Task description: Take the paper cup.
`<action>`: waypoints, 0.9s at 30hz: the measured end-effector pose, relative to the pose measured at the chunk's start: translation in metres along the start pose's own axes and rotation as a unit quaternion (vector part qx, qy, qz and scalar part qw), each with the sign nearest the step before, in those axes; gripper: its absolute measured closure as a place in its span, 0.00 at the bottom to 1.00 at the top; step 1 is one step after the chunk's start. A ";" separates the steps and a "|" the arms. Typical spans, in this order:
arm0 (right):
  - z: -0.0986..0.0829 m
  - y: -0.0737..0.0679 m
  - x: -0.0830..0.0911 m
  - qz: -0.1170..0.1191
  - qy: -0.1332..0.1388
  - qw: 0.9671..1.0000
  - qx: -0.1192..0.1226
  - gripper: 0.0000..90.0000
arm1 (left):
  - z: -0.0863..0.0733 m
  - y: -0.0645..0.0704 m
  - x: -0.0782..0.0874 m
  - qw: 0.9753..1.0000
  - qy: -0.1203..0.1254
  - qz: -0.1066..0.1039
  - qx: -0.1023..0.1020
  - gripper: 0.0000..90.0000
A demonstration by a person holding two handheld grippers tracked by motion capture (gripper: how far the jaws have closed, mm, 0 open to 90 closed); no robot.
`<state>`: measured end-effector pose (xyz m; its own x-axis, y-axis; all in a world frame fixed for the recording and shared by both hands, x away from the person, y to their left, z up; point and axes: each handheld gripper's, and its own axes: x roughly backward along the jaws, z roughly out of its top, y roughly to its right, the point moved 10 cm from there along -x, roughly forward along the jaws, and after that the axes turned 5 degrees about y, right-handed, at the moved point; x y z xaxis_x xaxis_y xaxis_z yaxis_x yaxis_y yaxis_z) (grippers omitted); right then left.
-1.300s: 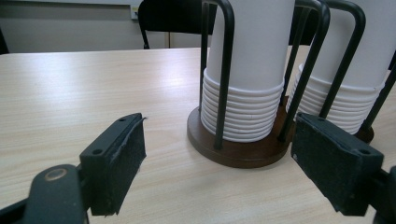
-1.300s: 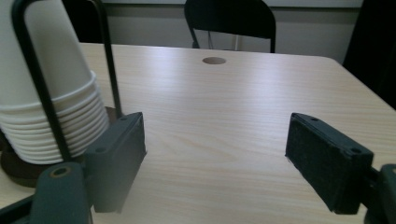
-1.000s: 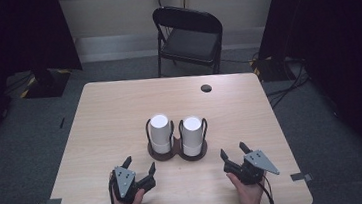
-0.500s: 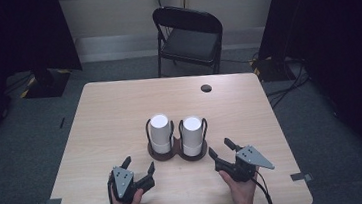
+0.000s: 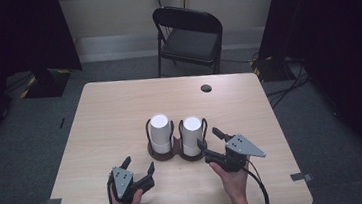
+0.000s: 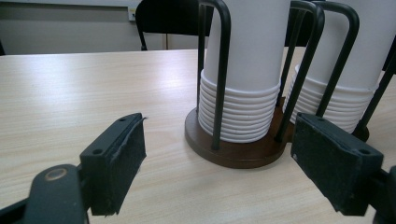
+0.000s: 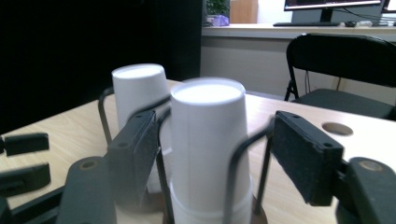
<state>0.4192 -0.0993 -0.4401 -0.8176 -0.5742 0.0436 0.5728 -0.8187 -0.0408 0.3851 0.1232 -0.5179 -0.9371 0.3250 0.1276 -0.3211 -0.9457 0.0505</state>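
- Pale wooden table (image 5: 110, 119) in a dim room, black folding chair (image 5: 190, 36) behind it, small round hole (image 5: 206, 88) near the far edge.
- Two stacks of white paper cups in a dark wire holder (image 5: 176, 150) at the middle of the table: left stack (image 5: 160, 133), right stack (image 5: 192, 135).
- Right gripper (image 5: 210, 138) up close to the right stack, jaws wide open on both sides of the top cup, holding nothing.
- Left gripper (image 5: 138, 165) low near the table edge, jaws wide open too, holding nothing.
- Probably very light, thin cups, easy to crush; best pinched softly on the side wall near the top.
- Black wire loops (image 6: 223, 70) around each stack, likely in the way of a low grab.
- Snug stack, so maybe two cups lifting together.
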 end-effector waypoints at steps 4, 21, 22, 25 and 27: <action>0.008 -0.004 -0.008 0.005 0.004 1.000 -0.008 0.29 | 0.000 0.000 0.000 1.000 0.001 0.000 0.001 0.20; 0.036 -0.003 -0.039 0.007 0.009 1.000 0.000 0.30 | 0.000 0.000 0.000 1.000 0.002 -0.004 0.002 0.20; 0.037 -0.003 -0.040 0.003 0.008 1.000 0.001 0.30 | 0.000 0.000 0.000 1.000 0.002 -0.004 0.003 0.20; 0.033 -0.005 -0.042 -0.005 0.009 1.000 -0.008 0.29 | 0.000 0.000 0.000 1.000 0.002 -0.003 0.002 0.20; 0.030 -0.005 -0.042 -0.008 0.009 1.000 -0.013 0.30 | 0.000 0.001 0.001 1.000 0.002 -0.004 0.002 0.20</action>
<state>0.4521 -0.0711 -0.4121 -0.8276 -0.5608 0.0257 0.5583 -0.8270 -0.0656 0.3844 0.1229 -0.5176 -0.9350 0.3327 0.1230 -0.3284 -0.9430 0.0547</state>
